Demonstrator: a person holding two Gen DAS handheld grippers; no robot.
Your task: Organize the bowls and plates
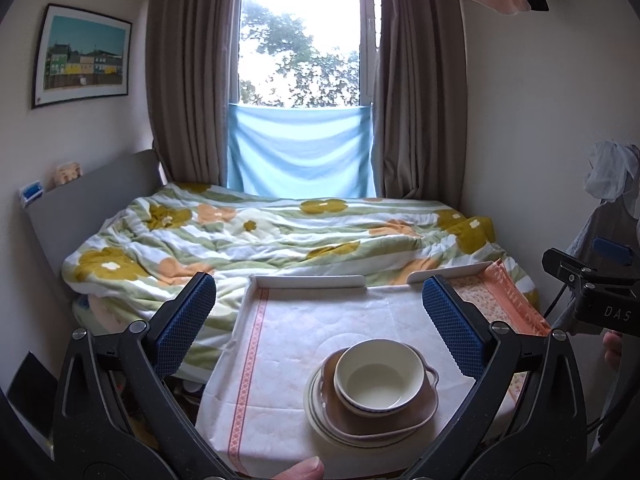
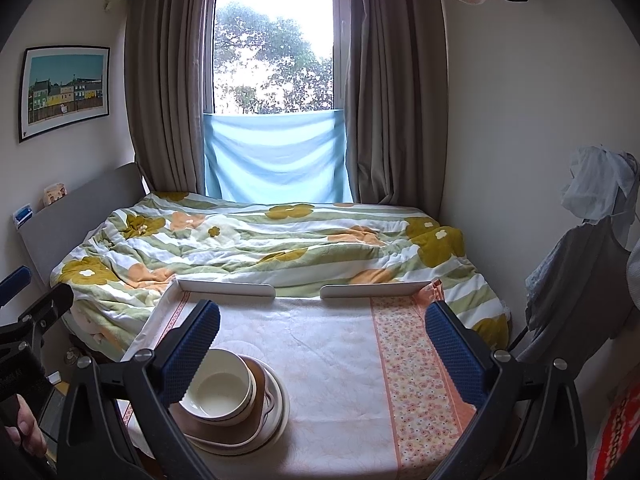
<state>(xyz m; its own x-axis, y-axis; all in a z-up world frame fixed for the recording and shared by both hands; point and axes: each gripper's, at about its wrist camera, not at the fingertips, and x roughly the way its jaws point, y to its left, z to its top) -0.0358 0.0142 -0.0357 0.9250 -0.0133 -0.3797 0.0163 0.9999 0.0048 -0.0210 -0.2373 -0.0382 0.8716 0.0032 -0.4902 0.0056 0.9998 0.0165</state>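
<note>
A cream bowl [image 1: 378, 378] sits in a brown handled dish [image 1: 424, 410], which rests on cream plates [image 1: 320, 416], all stacked on the cloth-covered table [image 1: 296, 344]. In the right wrist view the same bowl [image 2: 222, 390], brown dish [image 2: 240, 426] and plates [image 2: 280, 408] lie at the lower left. My left gripper [image 1: 319, 294] is open above and behind the stack, holding nothing. My right gripper [image 2: 322, 320] is open over the table to the right of the stack, its left finger [image 2: 192, 356] overlapping the bowl's near edge in view.
A bed with a flowered duvet [image 1: 280, 236] lies beyond the table's white raised edge [image 1: 308, 280]. Curtains and a window are behind it. A floral orange cloth [image 2: 416, 380] covers the table's right side. Clothes hang on a chair [image 2: 580, 288] at right. A thumb [image 1: 304, 470] shows below.
</note>
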